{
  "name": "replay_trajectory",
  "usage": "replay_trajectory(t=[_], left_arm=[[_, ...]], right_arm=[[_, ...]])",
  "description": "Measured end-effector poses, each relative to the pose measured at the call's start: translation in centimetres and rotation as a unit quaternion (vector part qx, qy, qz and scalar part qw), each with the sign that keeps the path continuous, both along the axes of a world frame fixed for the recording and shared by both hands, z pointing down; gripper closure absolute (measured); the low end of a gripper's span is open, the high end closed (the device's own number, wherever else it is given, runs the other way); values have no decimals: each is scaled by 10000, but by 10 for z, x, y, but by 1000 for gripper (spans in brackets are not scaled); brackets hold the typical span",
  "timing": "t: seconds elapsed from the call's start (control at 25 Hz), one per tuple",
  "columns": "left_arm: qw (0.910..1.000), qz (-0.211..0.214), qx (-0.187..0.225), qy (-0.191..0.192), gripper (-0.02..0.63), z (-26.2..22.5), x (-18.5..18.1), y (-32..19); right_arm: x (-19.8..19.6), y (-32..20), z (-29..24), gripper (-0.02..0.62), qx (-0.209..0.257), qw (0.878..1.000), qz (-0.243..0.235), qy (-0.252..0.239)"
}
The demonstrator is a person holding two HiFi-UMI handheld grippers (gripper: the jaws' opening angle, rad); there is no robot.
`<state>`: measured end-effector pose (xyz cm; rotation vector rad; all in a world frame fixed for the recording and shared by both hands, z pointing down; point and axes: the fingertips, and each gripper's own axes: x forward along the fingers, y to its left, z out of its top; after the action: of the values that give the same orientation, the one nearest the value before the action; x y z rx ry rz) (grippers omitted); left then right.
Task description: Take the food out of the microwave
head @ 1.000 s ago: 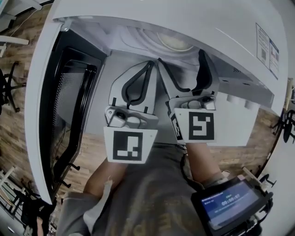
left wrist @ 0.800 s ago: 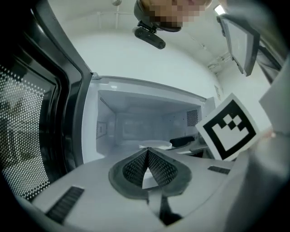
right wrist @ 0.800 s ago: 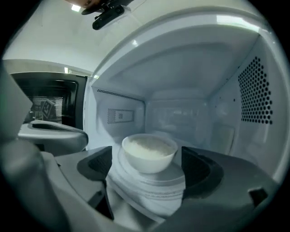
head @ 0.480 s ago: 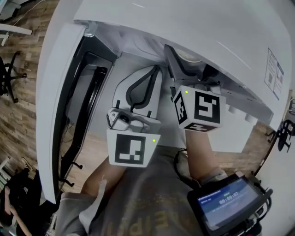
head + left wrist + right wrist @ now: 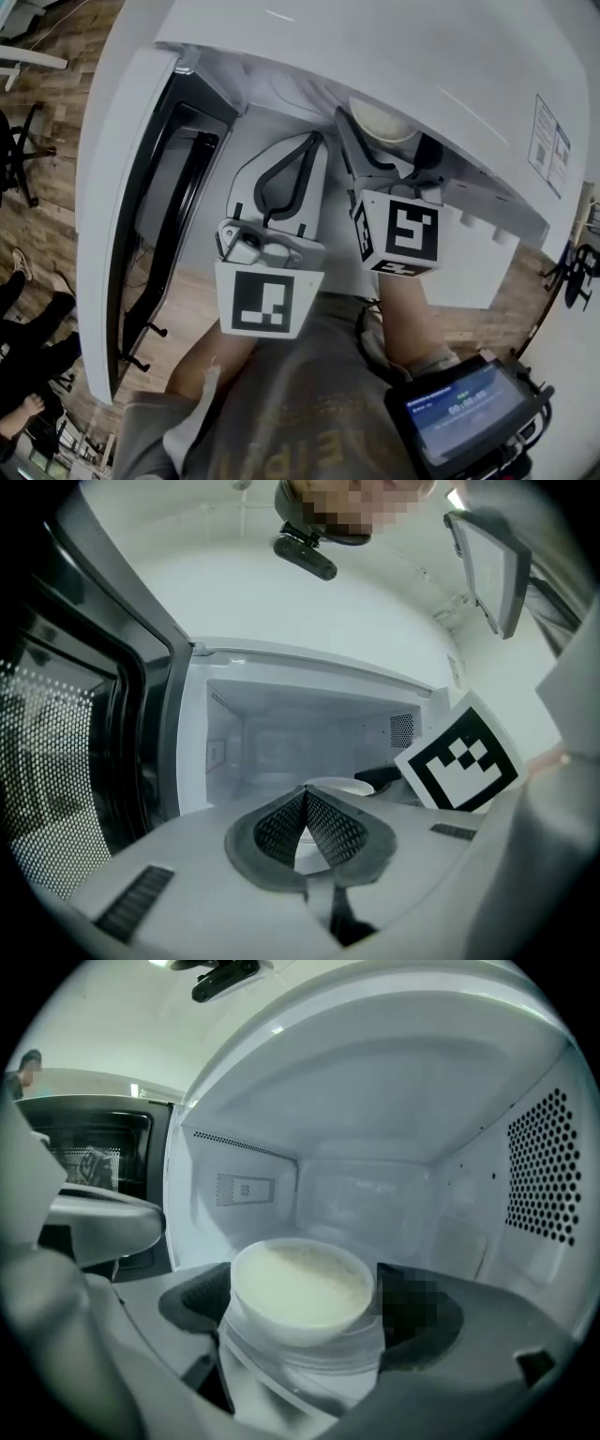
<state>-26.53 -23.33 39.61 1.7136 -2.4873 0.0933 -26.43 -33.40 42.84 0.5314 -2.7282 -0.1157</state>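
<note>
A white bowl of pale food (image 5: 300,1283) stands on the glass turntable (image 5: 300,1372) inside the open microwave (image 5: 375,1091). My right gripper (image 5: 305,1312) reaches into the cavity. Its jaws have just been opening and now stand wide on either side of the bowl, open, with the pads close to its sides. In the head view the bowl (image 5: 382,120) peeks out under the microwave's top, with the right gripper (image 5: 384,136) around it. My left gripper (image 5: 314,141) hovers at the cavity's mouth, shut on nothing. Its meshed pads (image 5: 281,827) meet in the left gripper view, with the bowl (image 5: 342,787) beyond them.
The microwave door (image 5: 141,216) is swung open to the left. The cavity's perforated right wall (image 5: 548,1166) is near the right jaw. A small screen device (image 5: 469,412) sits at the lower right. A person's legs (image 5: 28,319) and a chair (image 5: 14,159) are at the far left.
My right gripper has pushed forward into the microwave, and the bowl now sits between its jaws. The left gripper has stayed where it was.
</note>
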Motion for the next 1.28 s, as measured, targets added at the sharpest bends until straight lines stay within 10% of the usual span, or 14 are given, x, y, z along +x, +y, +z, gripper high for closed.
replay_trajectory(t=[0.64, 1.28], left_arm=[[9999, -117, -3, -96, 598, -10, -7, 0], [9985, -473, 51, -269, 598, -42, 49, 29]], right_arm=[[-27, -3, 9, 54, -10, 9982, -517, 305], [30, 45, -35, 55, 215, 9944, -1023, -154]])
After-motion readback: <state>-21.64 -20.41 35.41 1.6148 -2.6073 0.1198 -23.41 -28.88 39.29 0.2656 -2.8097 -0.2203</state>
